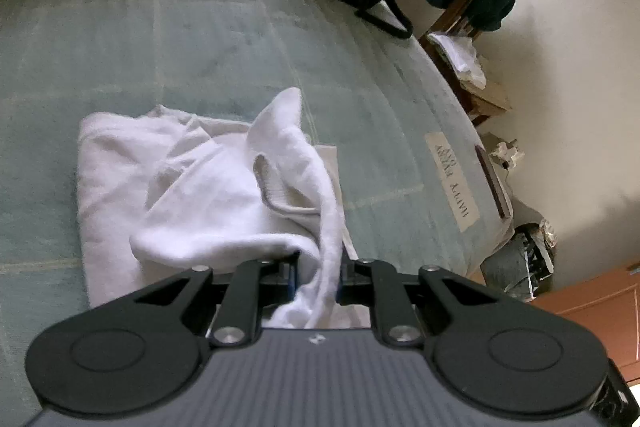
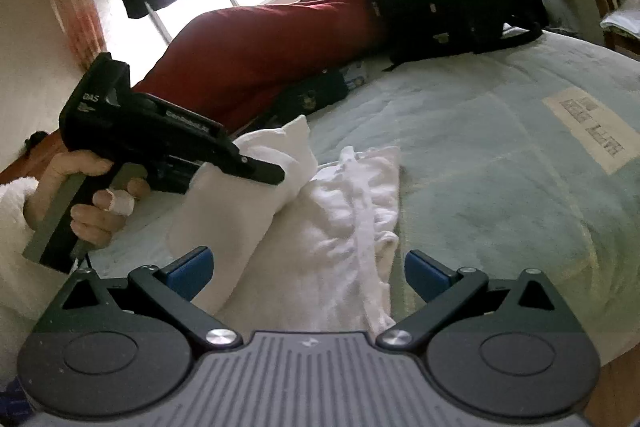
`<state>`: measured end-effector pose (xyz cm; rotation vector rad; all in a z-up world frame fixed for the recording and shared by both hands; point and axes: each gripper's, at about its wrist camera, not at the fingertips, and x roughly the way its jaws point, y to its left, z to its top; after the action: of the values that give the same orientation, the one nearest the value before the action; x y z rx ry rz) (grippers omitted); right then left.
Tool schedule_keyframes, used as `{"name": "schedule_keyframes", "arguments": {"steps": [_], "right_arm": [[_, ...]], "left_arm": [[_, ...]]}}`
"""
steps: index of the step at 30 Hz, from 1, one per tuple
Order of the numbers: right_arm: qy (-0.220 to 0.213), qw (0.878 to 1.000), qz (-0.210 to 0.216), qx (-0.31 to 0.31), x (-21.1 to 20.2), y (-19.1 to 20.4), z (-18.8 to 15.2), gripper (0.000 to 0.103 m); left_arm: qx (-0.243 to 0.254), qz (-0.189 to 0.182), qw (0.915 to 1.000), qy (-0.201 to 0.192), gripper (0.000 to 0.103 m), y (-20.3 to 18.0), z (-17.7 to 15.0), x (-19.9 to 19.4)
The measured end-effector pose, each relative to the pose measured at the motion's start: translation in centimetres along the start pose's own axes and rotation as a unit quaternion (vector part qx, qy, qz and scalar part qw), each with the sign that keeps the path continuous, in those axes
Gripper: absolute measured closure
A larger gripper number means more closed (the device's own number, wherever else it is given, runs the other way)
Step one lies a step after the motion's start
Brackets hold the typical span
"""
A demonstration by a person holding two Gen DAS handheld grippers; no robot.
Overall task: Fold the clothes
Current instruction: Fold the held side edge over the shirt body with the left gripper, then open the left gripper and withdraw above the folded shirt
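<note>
Left gripper [image 1: 318,281] is clamped on a fold of the white garment [image 1: 180,187], heaped mid-bed [image 1: 200,47]; right gripper [image 2: 306,273] hangs near it, jaws apart and empty. Soft, light cloth probably sags, so edges and corners look like the best holds.

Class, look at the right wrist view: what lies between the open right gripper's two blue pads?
White garment, untouched, fills the gap of the right gripper; the left gripper pinches its fold.

Both wrist cams face down, close (shared: white garment [image 1: 208,183], bed [image 2: 500,187]).
</note>
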<state>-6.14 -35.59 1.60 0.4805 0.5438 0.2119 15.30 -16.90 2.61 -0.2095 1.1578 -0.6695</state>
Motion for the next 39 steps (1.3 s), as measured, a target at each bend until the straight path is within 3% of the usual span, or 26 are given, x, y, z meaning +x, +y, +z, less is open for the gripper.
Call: {"name": "schedule_keyframes", "arguments": {"steps": [5,8,10,13,21,29,34,37,39], "right_arm": [[-0.001,1.000,0.001,0.007,0.1,-0.6,-0.1,0.000],[0.002,1.000,-0.002,0.009,0.2,-0.7,-0.3,0.000],[0.004,1.000,-0.004,0.010,0.3,-0.8,-0.3,0.000],[0.006,1.000,-0.007,0.011,0.4,-0.8,-0.5,0.000],[0.011,1.000,-0.015,0.009,0.5,-0.5,-0.7,0.000],[0.015,1.000,-0.017,-0.003,0.9,0.3,-0.7,0.000],[0.015,1.000,-0.019,-0.014,1.2,0.5,-1.2,0.000],[0.010,0.999,-0.025,-0.028,1.4,0.8,-1.5,0.007],[0.008,0.999,-0.025,-0.041,1.6,1.1,-1.4,0.023]], "left_arm": [[-0.004,0.007,0.9999,0.012,0.087,-0.5,-0.1,1.6],[-0.009,0.006,0.9997,0.022,0.080,-0.4,-0.3,2.7],[-0.015,0.000,0.9994,0.033,0.066,-0.5,-0.4,3.5],[-0.021,-0.021,0.9988,0.040,0.057,-0.7,-0.4,4.1],[0.013,-0.060,0.9980,0.011,0.048,-1.7,-1.0,2.4],[0.077,-0.025,0.9949,-0.060,0.041,-0.7,-2.9,-1.8],[0.143,0.034,0.9843,-0.097,0.033,0.0,-6.0,-3.3],[0.187,0.085,0.9714,-0.119,0.033,0.1,-8.3,-3.5],[0.187,0.087,0.9697,-0.131,0.033,0.8,-9.1,-3.7]]}}
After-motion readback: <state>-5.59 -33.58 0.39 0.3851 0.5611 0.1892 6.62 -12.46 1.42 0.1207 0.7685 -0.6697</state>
